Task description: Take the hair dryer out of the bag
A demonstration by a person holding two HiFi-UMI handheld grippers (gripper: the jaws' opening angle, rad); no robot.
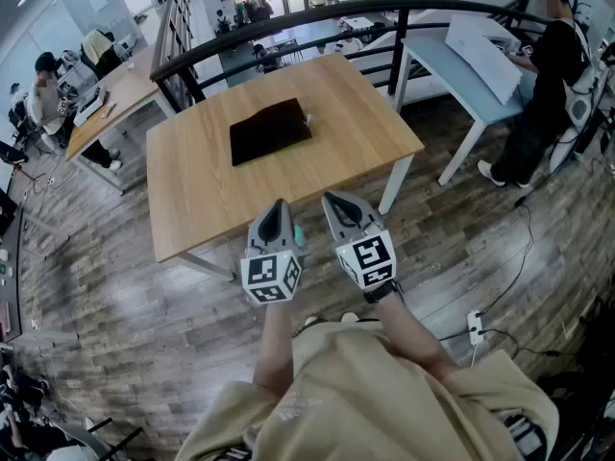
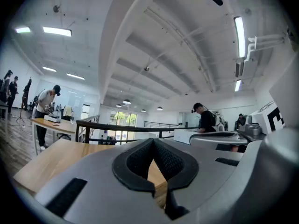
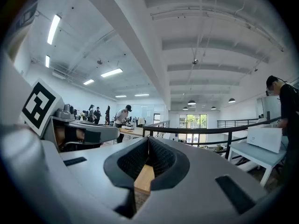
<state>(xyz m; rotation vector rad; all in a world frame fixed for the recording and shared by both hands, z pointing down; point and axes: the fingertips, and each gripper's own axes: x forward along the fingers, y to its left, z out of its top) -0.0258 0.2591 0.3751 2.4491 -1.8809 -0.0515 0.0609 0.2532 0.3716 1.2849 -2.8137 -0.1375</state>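
A flat black bag [image 1: 270, 131] lies in the middle of the wooden table [image 1: 192, 190], with something pale showing at its right end; the hair dryer itself is hidden. My left gripper [image 1: 278, 206] and right gripper [image 1: 335, 201] are held side by side in front of the table's near edge, well short of the bag. Both point level toward the table with tips touching and nothing between them. In the left gripper view the left gripper [image 2: 153, 143] shows its jaws together over the tabletop [image 2: 56, 160]. The right gripper [image 3: 148, 140] looks the same in the right gripper view.
A black railing [image 1: 288, 22] runs behind the table. A pale blue desk [image 1: 452, 65] with a white box stands at the right, a person [image 1: 548, 75] standing at it. Another person [image 1: 43, 89] sits at a wooden desk at the left. A power strip [image 1: 474, 327] and cables lie on the floor.
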